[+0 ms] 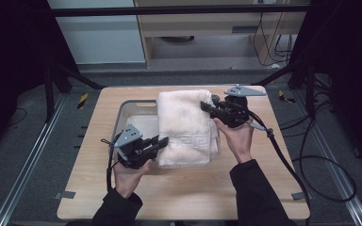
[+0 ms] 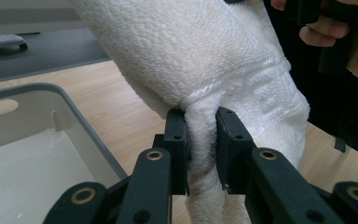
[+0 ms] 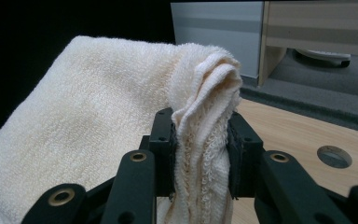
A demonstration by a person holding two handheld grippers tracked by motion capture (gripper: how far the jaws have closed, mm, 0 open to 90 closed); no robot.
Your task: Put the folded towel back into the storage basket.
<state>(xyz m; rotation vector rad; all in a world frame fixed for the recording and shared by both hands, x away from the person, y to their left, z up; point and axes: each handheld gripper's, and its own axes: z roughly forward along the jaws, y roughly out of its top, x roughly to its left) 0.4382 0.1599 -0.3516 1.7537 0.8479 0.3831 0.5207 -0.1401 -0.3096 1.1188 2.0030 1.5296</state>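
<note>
this looks like a lab or recording studio, not a home. a small wooden table (image 1: 184, 188) stands alone at the centre of the frame on grey carpet, with tape marks on its near edge. black curtains hang at the left and right edges, dark tripod legs (image 1: 70, 75) spread at upper left, metal floor rails (image 1: 23, 174) run at lower left, and loose cables (image 1: 320, 160) lie at the right. plain cabinets (image 1: 207, 28) stand along the top.

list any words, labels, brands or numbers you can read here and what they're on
None: no readable text stands on anything.
The towel carries just a woven key-pattern border, no lettering.
The left gripper, right gripper, grey bin and table bear no label or number.
</note>
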